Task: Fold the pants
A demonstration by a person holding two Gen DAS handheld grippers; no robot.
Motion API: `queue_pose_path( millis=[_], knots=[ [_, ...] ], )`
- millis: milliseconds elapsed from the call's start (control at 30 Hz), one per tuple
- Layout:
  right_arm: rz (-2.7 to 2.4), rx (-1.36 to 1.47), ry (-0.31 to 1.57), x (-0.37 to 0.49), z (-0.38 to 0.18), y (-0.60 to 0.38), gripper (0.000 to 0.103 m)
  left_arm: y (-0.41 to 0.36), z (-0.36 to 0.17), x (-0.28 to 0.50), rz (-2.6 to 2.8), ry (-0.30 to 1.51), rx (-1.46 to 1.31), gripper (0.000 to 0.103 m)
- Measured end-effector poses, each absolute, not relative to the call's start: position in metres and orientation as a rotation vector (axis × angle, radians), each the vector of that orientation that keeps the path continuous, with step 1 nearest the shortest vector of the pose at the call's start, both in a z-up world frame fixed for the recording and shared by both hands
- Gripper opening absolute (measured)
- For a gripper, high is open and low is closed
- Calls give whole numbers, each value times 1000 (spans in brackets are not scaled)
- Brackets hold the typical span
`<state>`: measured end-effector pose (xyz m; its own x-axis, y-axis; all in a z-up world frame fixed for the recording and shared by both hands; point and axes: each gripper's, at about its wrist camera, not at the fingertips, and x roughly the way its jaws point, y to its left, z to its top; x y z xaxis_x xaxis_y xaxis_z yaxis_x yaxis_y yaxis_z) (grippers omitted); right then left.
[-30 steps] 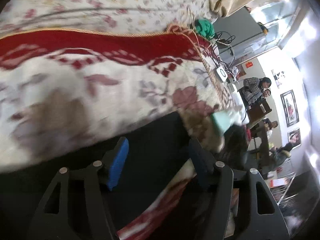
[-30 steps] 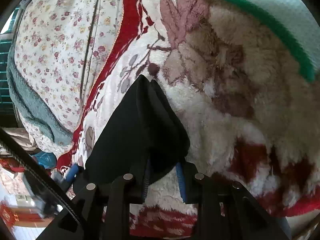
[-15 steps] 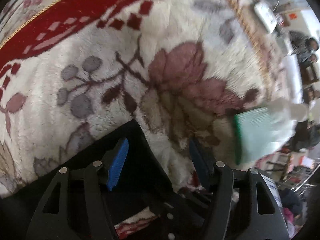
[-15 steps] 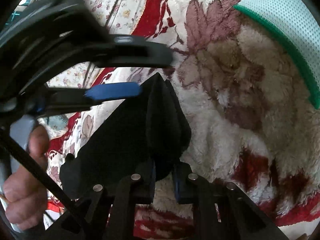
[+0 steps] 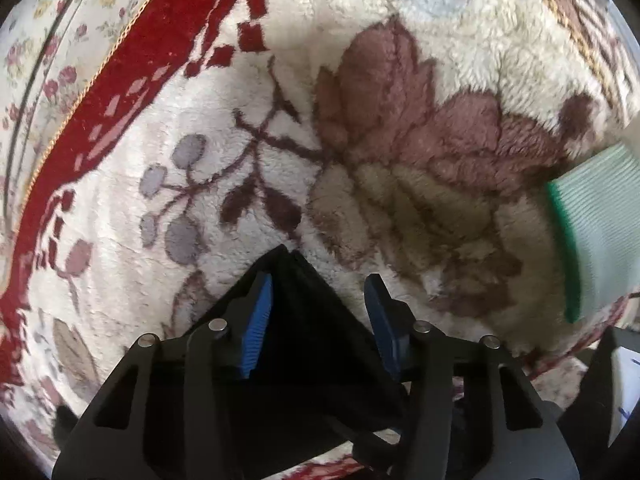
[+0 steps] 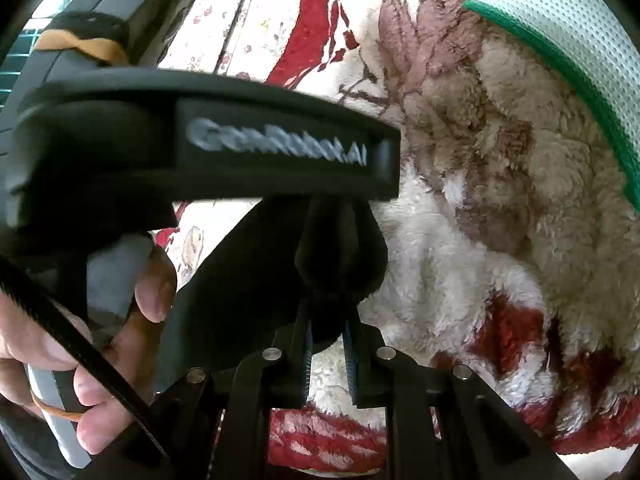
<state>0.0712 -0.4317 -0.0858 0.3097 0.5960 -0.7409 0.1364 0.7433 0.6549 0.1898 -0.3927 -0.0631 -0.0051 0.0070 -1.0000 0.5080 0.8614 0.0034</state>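
Observation:
The black pants (image 5: 308,320) lie on a fluffy white, red and brown floral blanket (image 5: 360,140). In the left wrist view a pointed corner of the pants sits between the blue pads of my left gripper (image 5: 320,300), which is open around it. In the right wrist view my right gripper (image 6: 328,344) is shut on a bunched fold of the black pants (image 6: 332,264). The left gripper's black body (image 6: 208,148), with a hand on its handle, crosses just above that fold and hides part of the pants.
A pale green mesh item with a dark green edge (image 5: 592,232) lies on the blanket at the right; it also shows in the right wrist view (image 6: 560,40). A flowered sheet (image 5: 48,60) lies beyond the blanket's red border.
My left gripper has swung down and in from the bed's far side to the pants corner, crossing in front of the right gripper. The right gripper stays shut on the fold.

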Motion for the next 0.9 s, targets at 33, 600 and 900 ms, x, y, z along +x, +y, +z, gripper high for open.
queue_pose_path(
  millis=[33, 600, 900],
  knots=[
    [339, 708, 1241, 71, -86, -431, 14, -396, -64, 188, -402, 1530, 441, 45],
    [375, 625, 1149, 58, -64, -418, 10, -372, -46, 178, -397, 1443, 302, 9],
    [502, 418, 903, 23, -20, -389, 9, -293, 5, 167, -501, 1360, -47, 9]
  ],
)
